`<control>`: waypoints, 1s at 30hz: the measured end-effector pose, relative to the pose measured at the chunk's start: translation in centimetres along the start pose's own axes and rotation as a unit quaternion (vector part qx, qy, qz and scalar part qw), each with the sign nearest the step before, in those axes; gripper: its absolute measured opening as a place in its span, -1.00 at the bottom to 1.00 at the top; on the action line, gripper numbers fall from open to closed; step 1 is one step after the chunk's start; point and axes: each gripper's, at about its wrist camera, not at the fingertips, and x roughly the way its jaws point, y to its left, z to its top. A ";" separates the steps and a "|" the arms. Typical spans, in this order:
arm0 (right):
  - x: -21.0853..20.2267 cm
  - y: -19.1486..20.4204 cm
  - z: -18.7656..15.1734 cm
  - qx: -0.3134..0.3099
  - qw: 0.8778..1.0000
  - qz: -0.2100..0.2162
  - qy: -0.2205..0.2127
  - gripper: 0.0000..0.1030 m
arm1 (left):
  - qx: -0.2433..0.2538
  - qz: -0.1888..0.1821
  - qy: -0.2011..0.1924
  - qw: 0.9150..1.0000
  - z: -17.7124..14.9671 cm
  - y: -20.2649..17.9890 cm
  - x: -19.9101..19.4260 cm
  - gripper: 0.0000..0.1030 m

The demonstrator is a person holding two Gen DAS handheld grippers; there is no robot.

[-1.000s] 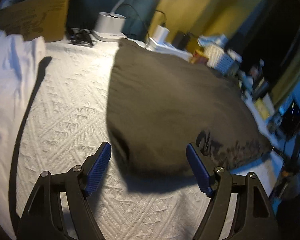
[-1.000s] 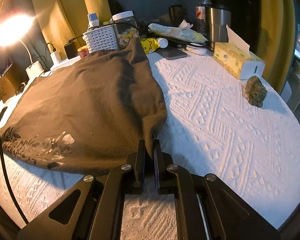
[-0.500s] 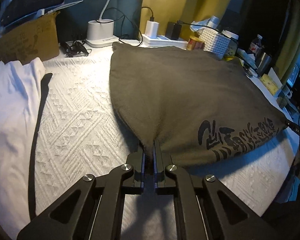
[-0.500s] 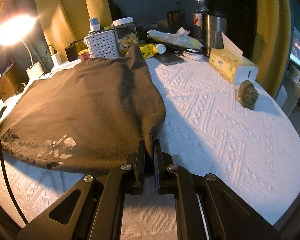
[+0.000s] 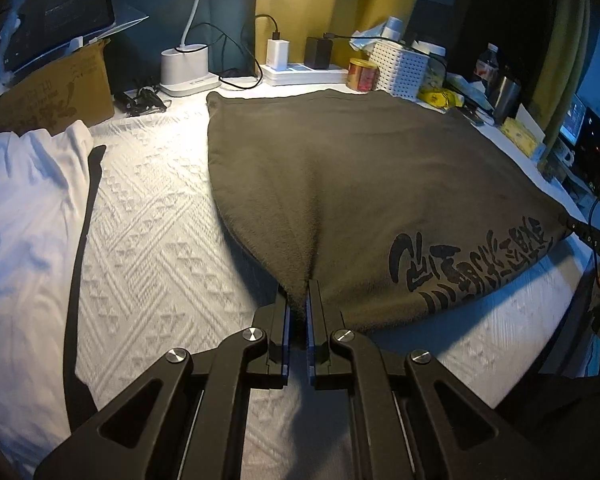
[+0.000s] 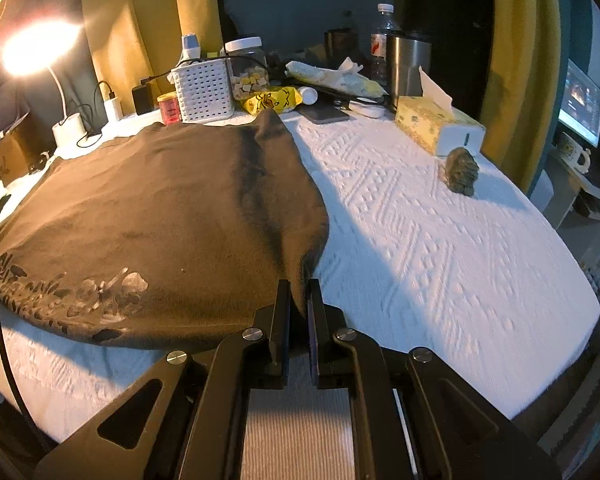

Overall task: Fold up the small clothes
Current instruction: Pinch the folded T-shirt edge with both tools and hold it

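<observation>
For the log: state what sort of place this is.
Probably a lived-in bedroom or home study corner: a desk lamp lights a cluttered table under a white textured cover, with a tissue box and a snack jar.

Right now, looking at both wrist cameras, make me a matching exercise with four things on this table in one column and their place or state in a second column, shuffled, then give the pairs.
Column one:
1. dark olive printed T-shirt
2. white perforated plastic basket
3. yellow tissue box
4. brown cardboard box

Column two:
A. right side of the table, a tissue sticking up from it
B. far left corner, behind a white garment
C. near edge pinched by the left gripper and the right gripper
D. back of the table, beside a clear jar

Pairs: 1-C, 2-D, 3-A, 4-B
</observation>
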 end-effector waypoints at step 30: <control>-2.7 -1.5 -4.7 0.035 0.999 -0.028 0.005 -0.84 | -0.007 -0.005 0.022 1.000 -4.1 -0.4 -1.8 -0.84</control>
